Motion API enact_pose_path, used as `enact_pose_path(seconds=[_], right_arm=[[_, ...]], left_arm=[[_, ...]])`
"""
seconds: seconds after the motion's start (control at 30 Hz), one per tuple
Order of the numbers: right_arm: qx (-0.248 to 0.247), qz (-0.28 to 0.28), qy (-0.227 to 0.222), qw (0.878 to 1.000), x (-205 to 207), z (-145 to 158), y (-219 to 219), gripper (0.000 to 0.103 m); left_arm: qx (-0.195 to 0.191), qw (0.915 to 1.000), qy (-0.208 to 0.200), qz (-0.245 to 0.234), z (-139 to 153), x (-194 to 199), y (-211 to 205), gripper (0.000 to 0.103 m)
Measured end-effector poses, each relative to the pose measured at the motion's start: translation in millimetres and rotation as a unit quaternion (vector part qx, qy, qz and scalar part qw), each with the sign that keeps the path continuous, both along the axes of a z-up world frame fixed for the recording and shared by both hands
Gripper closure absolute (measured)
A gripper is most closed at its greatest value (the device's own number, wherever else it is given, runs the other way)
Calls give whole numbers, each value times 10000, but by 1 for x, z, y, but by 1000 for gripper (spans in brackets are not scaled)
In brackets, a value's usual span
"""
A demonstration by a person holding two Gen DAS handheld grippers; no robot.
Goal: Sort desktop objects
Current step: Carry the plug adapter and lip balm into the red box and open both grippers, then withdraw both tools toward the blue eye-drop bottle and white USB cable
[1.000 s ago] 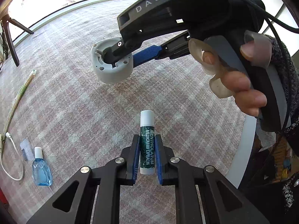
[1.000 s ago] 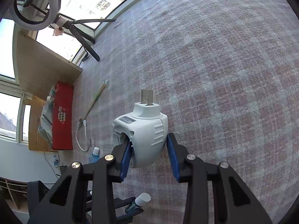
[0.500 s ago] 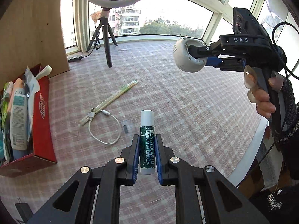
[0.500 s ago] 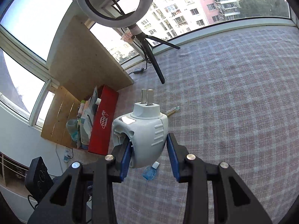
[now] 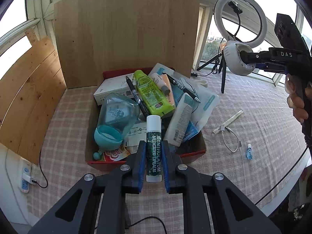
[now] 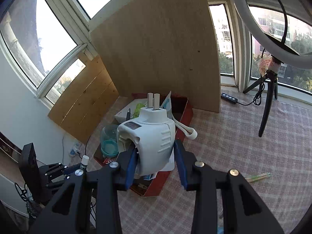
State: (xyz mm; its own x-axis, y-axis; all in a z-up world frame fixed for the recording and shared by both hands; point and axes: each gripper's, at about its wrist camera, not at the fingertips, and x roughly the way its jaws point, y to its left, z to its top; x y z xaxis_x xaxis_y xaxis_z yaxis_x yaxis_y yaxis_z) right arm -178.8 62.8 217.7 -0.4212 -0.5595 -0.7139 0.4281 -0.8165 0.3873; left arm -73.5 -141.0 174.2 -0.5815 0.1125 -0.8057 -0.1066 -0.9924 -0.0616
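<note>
My left gripper [image 5: 153, 165] is shut on a green lip balm stick [image 5: 153, 148] with a white cap, held just in front of and above a red box [image 5: 195, 153] crammed with several items. My right gripper [image 6: 156, 164] is shut on a white plug adapter [image 6: 151, 138] with its two prongs pointing forward, in the air near the same red box [image 6: 156, 187]. The adapter also shows in the left wrist view [image 5: 237, 60] at the upper right, well above the table. The lip balm shows in the right wrist view [image 6: 84, 162] at the lower left.
On the checked tablecloth to the right of the box lie a white cable [image 5: 231, 138], wrapped chopsticks [image 5: 228, 123] and a small blue bottle [image 5: 249, 153]. A wooden board [image 5: 126, 33] stands behind the box. A ring light on a tripod [image 6: 269, 89] stands at the back right.
Both grippers have swung left from the open tablecloth toward the red box, which now fills the middle of both views. Each still holds its object.
</note>
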Motion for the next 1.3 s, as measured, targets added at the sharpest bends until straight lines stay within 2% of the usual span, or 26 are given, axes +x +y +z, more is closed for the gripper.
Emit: enact_pose_path(seconds=[0.2,0.4,0.5,0.57,0.6,0.63,0.67,0.7,0.77,0.97,1.3], right_arm=[[275,245,-65,9993,-46,-9,-57,67],[389,392,-190,9983,-74,-24,-83,67],[441,400,-245,9979,-84,-32,-90,67],[517,412,-256,9975,-92,-37,-98,67],[590,406,-210,9972,-96,-39,-102,66],[667,401,-161,9968,-99,-40,-106,62],[758,398,-100,9963,-103,-40,-110,52],[837,386,-32,9957,-106,-40,-114,48],[864,347,61,9956,-110,-37,-116,47],[728,285,43,9969,-113,-31,-106,47],[549,-73,33,9985,-80,-9,-32,47]], left_arm=[[63,9999,-7,-96,0,-10,-23,89],[101,9991,-100,-391,-12,-33,-23,89],[-58,9987,-143,-489,-21,-50,-14,88],[-225,9988,-178,-390,-25,-59,-12,81],[-208,9991,-147,-342,-25,-61,-11,76],[-154,9993,-96,-316,-25,-62,-11,75],[-100,9995,-44,-290,-24,-64,-10,75],[-67,9996,-6,-274,-23,-65,-10,75],[-57,9996,32,-264,-23,-65,-11,75],[-55,9998,33,-202,-22,-61,-15,75],[-71,9997,108,-226,-9,-34,-5,75]])
